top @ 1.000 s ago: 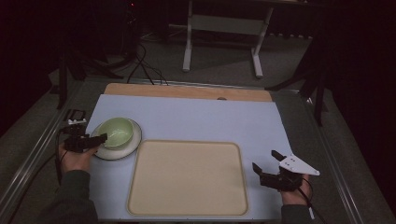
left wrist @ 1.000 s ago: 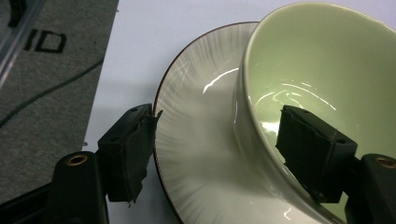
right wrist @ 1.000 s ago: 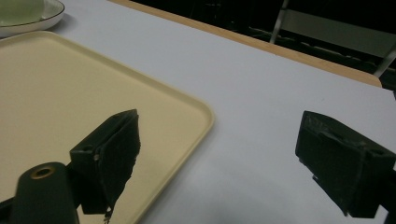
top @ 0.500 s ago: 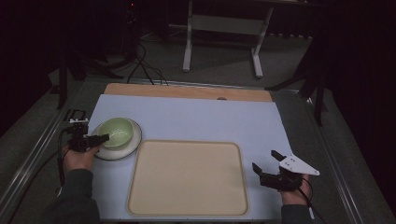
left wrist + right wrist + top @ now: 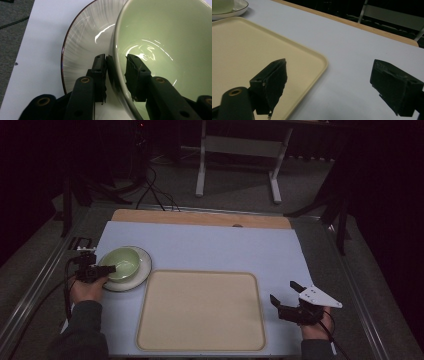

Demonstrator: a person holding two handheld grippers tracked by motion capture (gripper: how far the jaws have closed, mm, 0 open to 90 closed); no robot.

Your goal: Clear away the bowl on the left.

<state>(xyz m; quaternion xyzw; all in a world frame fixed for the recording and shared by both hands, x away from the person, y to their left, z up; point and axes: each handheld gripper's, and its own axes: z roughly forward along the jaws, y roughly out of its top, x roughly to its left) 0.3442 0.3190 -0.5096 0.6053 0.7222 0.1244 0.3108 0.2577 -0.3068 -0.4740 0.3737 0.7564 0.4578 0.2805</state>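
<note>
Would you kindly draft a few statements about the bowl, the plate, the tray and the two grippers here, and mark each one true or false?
1. The green bowl sits on the plate. True.
2. The left gripper has its jaws astride the bowl's rim, one inside and one outside. True; they have just been closing on it.
3. The bowl stands on the beige tray. False: nothing lies on the tray, and the bowl and plate are beside it, at its far left corner.
4. The right gripper holds the tray's edge. False: its jaws stand open with nothing between them, over the tray's corner and the table.
</note>
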